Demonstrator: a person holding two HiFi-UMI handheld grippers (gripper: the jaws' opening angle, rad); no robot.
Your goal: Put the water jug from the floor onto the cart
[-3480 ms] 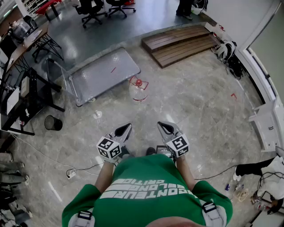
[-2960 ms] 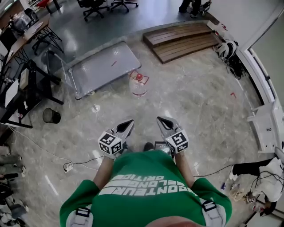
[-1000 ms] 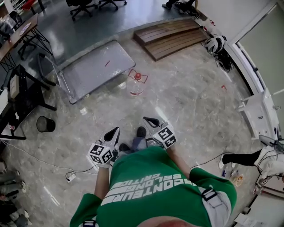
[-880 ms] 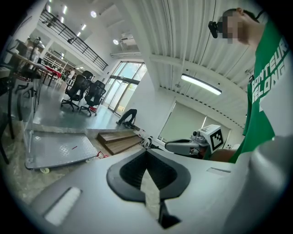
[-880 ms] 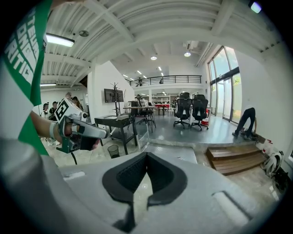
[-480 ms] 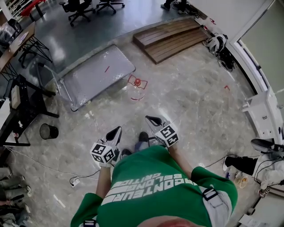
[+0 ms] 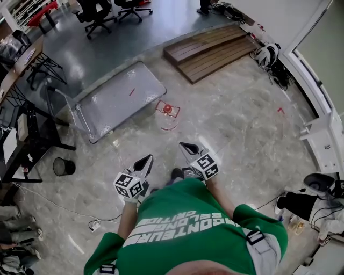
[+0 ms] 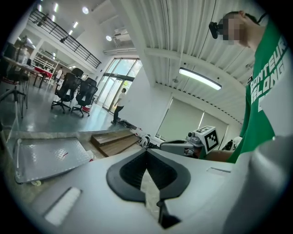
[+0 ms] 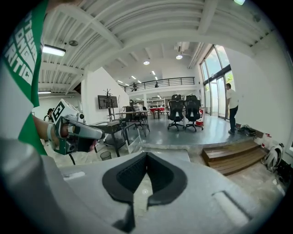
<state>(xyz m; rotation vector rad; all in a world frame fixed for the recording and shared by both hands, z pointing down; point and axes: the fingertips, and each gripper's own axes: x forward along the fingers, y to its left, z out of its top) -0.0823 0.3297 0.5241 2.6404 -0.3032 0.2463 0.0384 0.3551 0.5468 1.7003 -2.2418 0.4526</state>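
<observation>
The water jug (image 7: pixel 167 119), clear with a red cap, stands upright on the marble floor just off the cart's near corner. The cart (image 7: pixel 121 98) is a low grey flatbed with an upright handle (image 7: pixel 60 105) at its left end; its deck also shows in the left gripper view (image 8: pixel 48 157). My left gripper (image 7: pixel 147 159) and right gripper (image 7: pixel 185 145) are held side by side in front of my chest, both short of the jug and pointing toward it. Each is shut with nothing between its jaws, as seen on the left gripper (image 8: pixel 146 151) and the right gripper (image 9: pixel 146 154).
Wooden steps (image 7: pixel 212 49) lie beyond the jug to the right. A black bin (image 7: pixel 63 166) and dark desks (image 7: pixel 21 134) stand at the left, office chairs (image 7: pixel 99 12) farther back. A white power strip (image 7: pixel 95 226) and cable lie by my left foot. A person (image 9: pixel 232 109) stands far off.
I have walked forward, so the jug and cart sit closer beneath me. Both grippers travelled along with me and stayed shut.
</observation>
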